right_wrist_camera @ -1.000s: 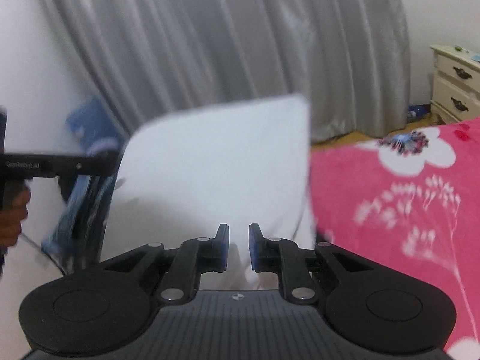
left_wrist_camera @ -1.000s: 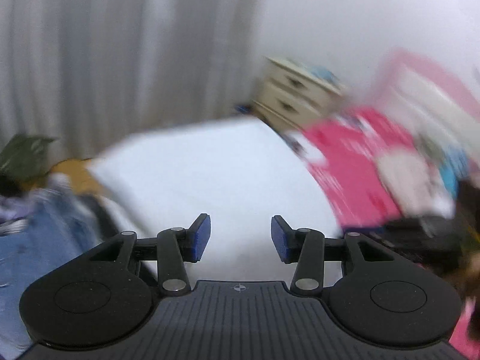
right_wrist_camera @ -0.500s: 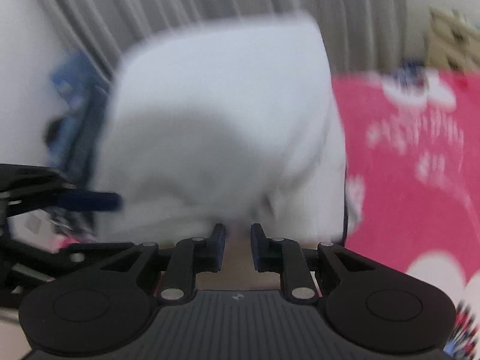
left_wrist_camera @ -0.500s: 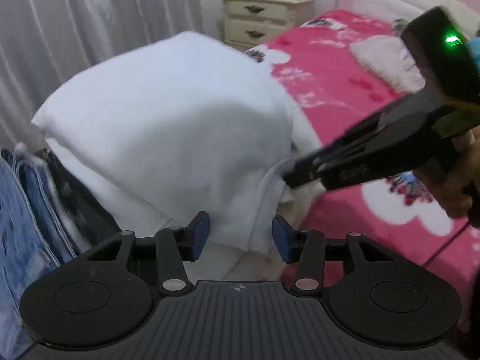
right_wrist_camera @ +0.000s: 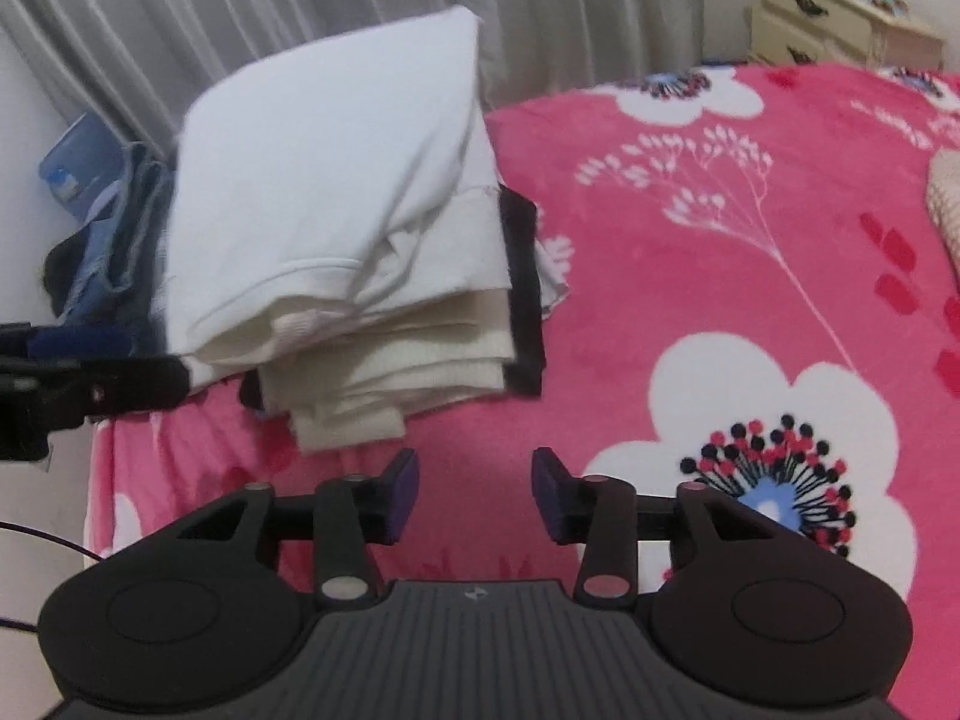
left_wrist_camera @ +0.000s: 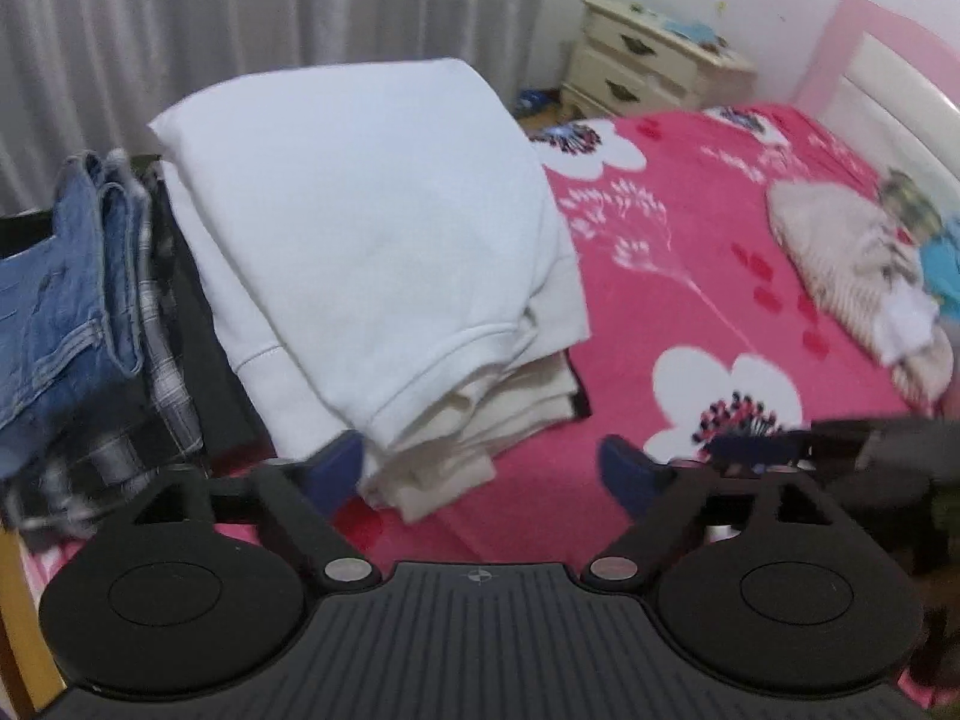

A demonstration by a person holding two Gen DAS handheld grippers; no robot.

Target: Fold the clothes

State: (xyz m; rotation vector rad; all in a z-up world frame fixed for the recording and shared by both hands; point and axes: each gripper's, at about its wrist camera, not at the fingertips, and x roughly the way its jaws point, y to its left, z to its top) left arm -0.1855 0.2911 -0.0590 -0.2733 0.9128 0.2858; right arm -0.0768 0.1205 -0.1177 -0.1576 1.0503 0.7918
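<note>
The left gripper [left_wrist_camera: 483, 471] hangs with jaws spread wide, empty, near the stack's near edge. The right gripper [right_wrist_camera: 474, 495] is also spread apart and holds nothing, over the pink blanket [right_wrist_camera: 690, 276]. Just beyond, a folded white sweatshirt [right_wrist_camera: 324, 150] tops cream clothes [right_wrist_camera: 396, 372]. Jeans [left_wrist_camera: 60, 294] lie left; a nightstand [left_wrist_camera: 648, 72] stands far right.

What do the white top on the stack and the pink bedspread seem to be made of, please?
White top: probably cotton fleece or jersey knit, matte, judging by its thick soft folds and stitched ribbed hem. Bedspread: likely plush polyester fleece, going by its fuzzy, slightly sheeny nap under the printed flowers.
</note>
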